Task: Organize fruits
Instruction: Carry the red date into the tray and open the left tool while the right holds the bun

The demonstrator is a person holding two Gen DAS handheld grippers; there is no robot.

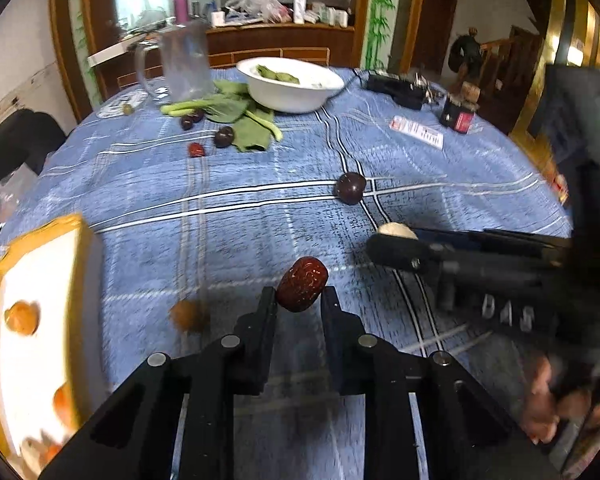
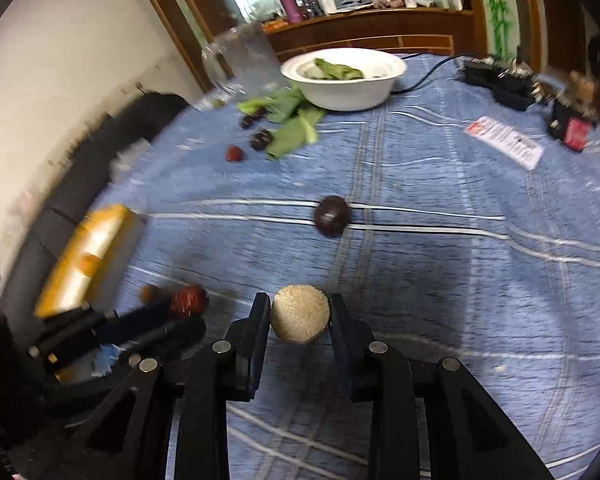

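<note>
My left gripper (image 1: 299,294) is shut on a wrinkled red date (image 1: 302,284), held above the blue cloth. My right gripper (image 2: 300,312) is shut on a pale round fruit (image 2: 300,314); it also shows in the left wrist view (image 1: 396,232) at the right. A dark purple fruit (image 1: 350,188) lies mid-table, also in the right wrist view (image 2: 332,216). A small brown fruit (image 1: 188,316) lies left of my left gripper. A yellow-rimmed white tray (image 1: 4,264) with orange fruits stands at the left. More dark fruits (image 1: 223,136) and a red one (image 1: 196,150) lie farther back.
A white bowl (image 1: 288,94) with greens stands at the back, leafy greens (image 1: 244,120) and a clear jug (image 1: 186,60) beside it. A black device (image 1: 396,86), a small box (image 1: 458,114) and a paper card (image 1: 418,131) lie at the back right.
</note>
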